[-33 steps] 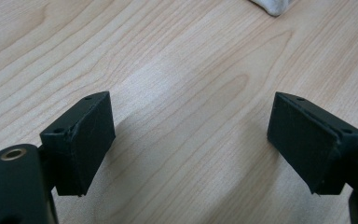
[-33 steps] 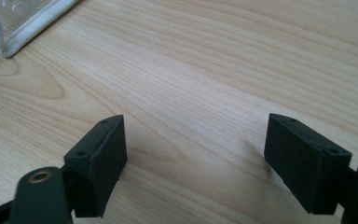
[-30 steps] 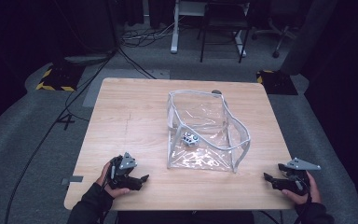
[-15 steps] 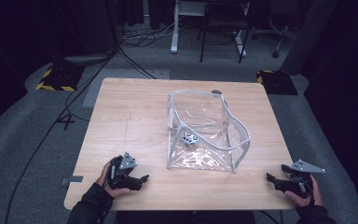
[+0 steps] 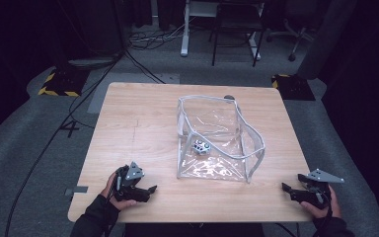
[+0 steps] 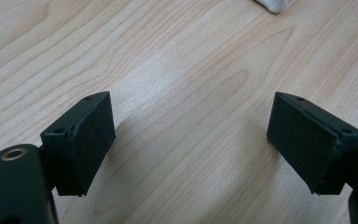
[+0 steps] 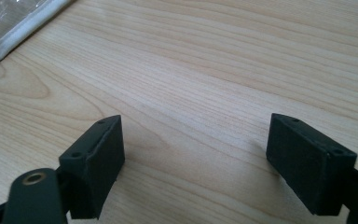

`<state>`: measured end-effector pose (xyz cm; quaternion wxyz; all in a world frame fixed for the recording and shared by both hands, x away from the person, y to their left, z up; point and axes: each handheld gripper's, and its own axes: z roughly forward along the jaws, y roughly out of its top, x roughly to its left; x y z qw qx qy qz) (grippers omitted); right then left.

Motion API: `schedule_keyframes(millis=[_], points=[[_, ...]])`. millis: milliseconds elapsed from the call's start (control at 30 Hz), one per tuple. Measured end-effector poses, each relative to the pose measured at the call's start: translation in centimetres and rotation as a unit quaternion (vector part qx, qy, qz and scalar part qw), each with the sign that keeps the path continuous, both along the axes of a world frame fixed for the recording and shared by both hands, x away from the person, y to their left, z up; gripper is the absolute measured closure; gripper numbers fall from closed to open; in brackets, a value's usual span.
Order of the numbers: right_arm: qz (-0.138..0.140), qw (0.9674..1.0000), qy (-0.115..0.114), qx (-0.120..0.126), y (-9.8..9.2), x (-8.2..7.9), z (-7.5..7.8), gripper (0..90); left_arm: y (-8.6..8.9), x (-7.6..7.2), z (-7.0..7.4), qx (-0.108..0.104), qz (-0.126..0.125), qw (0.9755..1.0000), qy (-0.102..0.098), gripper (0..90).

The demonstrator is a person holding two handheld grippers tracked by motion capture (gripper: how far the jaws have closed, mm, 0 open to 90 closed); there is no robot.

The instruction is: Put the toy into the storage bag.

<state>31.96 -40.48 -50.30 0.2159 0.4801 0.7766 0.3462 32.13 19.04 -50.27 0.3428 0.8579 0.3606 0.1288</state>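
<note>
From the high view, your wooden table (image 5: 143, 123) stands on grey carpet in a dark room, with black cables (image 5: 143, 64) trailing across the floor behind it, yellow-and-black striped blocks (image 5: 56, 85) off the far corners and chair legs (image 5: 237, 29) beyond. A clear plastic bag (image 5: 217, 140) with white edging stands open right of the table's middle, and a small black-and-white object (image 5: 202, 146) lies inside it on the bottom. Your left gripper (image 5: 145, 190) rests at the near edge, left of the bag and apart from it; your right gripper (image 5: 288, 190) sits at the near right corner — both empty. In the left gripper view, your jaws stand wide apart over bare pale wood grain, nothing between them, and a white corner (image 6: 272, 4) of the bag pokes in at the top edge. In the right gripper view, your jaws are likewise spread with only wood between them — the bag's white-edged corner (image 7: 14, 32) lies at upper left, well away.
</note>
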Motion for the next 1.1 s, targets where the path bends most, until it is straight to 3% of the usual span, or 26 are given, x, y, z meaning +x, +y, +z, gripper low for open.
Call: schedule_keyframes(millis=[1100], points=[[-0.002, 1.0000, 0.000, -0.001, 0.02, 0.06, -0.01, 19.5, -0.12, 0.19, -0.05, -0.003, 0.007, 1.0000, 0.000, 15.0]])
